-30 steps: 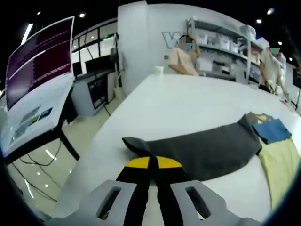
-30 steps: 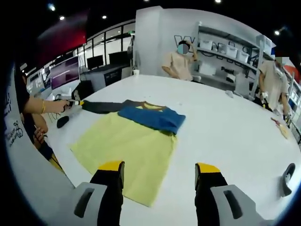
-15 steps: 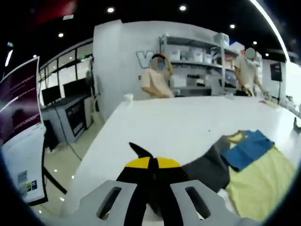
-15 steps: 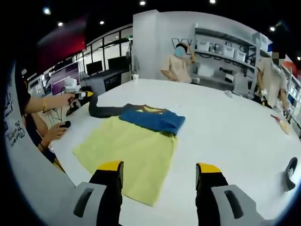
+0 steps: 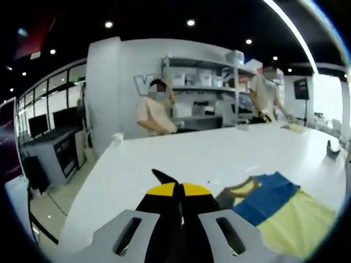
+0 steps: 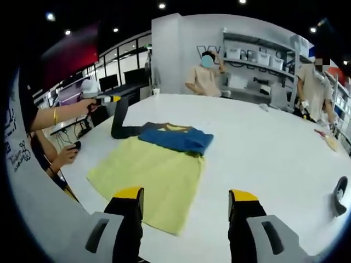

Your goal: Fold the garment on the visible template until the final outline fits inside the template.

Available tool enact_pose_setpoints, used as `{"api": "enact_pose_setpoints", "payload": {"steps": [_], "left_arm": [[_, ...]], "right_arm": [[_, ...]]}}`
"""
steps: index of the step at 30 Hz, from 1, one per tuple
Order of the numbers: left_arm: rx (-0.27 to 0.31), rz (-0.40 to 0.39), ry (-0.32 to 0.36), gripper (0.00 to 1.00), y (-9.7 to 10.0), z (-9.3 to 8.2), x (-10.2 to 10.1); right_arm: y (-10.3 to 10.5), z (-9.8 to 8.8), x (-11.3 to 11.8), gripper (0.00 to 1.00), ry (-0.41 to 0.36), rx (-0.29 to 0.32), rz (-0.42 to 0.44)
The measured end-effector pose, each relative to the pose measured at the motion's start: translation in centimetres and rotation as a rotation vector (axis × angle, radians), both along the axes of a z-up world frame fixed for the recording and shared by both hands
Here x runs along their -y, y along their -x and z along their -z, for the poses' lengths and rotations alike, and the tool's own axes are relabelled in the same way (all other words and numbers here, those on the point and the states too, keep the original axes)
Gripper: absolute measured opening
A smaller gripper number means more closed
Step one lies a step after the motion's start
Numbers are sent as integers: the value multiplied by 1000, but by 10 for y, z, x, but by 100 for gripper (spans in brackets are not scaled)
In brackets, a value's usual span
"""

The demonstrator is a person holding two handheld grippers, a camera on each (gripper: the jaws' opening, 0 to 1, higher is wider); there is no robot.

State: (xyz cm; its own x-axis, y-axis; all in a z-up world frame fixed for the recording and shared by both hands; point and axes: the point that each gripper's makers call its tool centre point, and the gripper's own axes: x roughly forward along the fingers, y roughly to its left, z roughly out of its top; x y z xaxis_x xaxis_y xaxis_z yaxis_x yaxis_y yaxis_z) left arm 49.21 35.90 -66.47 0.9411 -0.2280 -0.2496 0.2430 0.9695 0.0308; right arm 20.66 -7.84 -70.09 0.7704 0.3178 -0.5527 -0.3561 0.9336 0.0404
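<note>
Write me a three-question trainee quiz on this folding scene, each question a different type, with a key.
1. True or false: the left gripper holds the grey sleeve lifted off the white table.
2. Multiple choice: the right gripper has its jaws (a) shut on the garment, (b) open and holding nothing, (c) shut on nothing.
3. Fill in: the blue part of the garment is folded over the ____ part.

Key: 1 true; 2 b; 3 yellow.
</note>
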Motion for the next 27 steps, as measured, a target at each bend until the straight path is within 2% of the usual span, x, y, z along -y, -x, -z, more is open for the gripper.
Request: {"api": "enact_pose_setpoints", "payload": {"steps": [2, 4, 6, 10, 14, 17, 19, 26, 27], "left_arm": [[13, 25, 13, 0, -7, -6, 12], [23, 51, 67, 0, -11, -14, 26], [32, 71, 53, 0, -12, -24, 46], [59, 133, 66, 0, -16, -31, 68], [57, 204, 95, 0, -19, -35, 108], [62, 218, 99, 0, -21, -37, 114], [68, 237, 103, 0, -20, -41, 131], [71, 264, 142, 0, -34, -38, 159], [67, 278, 154, 0, -35, -38, 172]], "right_arm": [[3, 0, -1, 60, -8, 5, -8], [5, 1, -1, 60, -6, 2, -10], [7, 2, 1, 60, -7, 1, -9], [13, 2, 5, 60, -23, 0, 14], [17, 5, 9, 60, -22, -6, 24], [21, 5, 10, 60, -22, -12, 28], [23, 4, 11, 61, -16, -9, 27], [28, 1, 23, 60, -18, -8, 61], [28, 1, 24, 60, -18, -9, 62]]}}
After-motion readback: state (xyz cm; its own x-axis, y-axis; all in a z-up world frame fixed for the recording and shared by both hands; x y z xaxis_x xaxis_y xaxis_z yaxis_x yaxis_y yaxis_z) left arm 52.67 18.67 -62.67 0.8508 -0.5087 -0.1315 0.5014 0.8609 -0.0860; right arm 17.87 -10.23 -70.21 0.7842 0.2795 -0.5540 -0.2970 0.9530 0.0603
